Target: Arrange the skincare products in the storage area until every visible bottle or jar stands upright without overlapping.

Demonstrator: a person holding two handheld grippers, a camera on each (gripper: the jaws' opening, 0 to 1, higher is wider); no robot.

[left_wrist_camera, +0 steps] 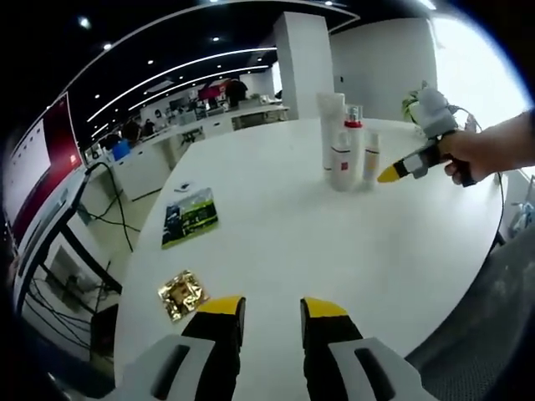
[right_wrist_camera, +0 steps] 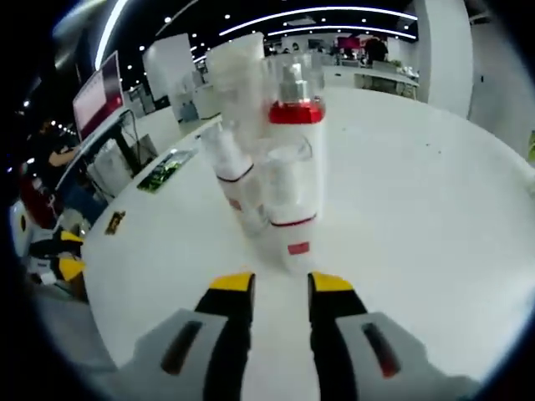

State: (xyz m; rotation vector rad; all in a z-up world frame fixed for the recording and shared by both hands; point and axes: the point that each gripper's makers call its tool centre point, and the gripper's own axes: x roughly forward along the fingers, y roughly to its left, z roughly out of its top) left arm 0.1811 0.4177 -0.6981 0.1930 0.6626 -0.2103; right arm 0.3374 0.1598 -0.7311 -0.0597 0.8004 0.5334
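Observation:
Several skincare bottles stand upright in a tight cluster on the white round table (left_wrist_camera: 351, 259): a tall white bottle (left_wrist_camera: 330, 121), a red-banded pump bottle (left_wrist_camera: 354, 134), a white bottle with a red label (left_wrist_camera: 341, 163) and a small slim bottle (left_wrist_camera: 371, 159). In the right gripper view the cluster is close ahead, with a clear red-labelled bottle (right_wrist_camera: 288, 205) nearest, the red-banded one (right_wrist_camera: 294, 113) behind it and a white bottle (right_wrist_camera: 230, 180) to its left. My right gripper (right_wrist_camera: 280, 288) is open just short of the clear bottle, holding nothing. My left gripper (left_wrist_camera: 273, 309) is open over bare table.
A green booklet (left_wrist_camera: 190, 217) and a gold foil packet (left_wrist_camera: 182, 292) lie on the table's left side. A hand (left_wrist_camera: 472, 154) holds the right gripper (left_wrist_camera: 393, 174) beside the bottles. Desks, cables and a pillar stand beyond the table edge. The left gripper (right_wrist_camera: 63, 255) shows at far left.

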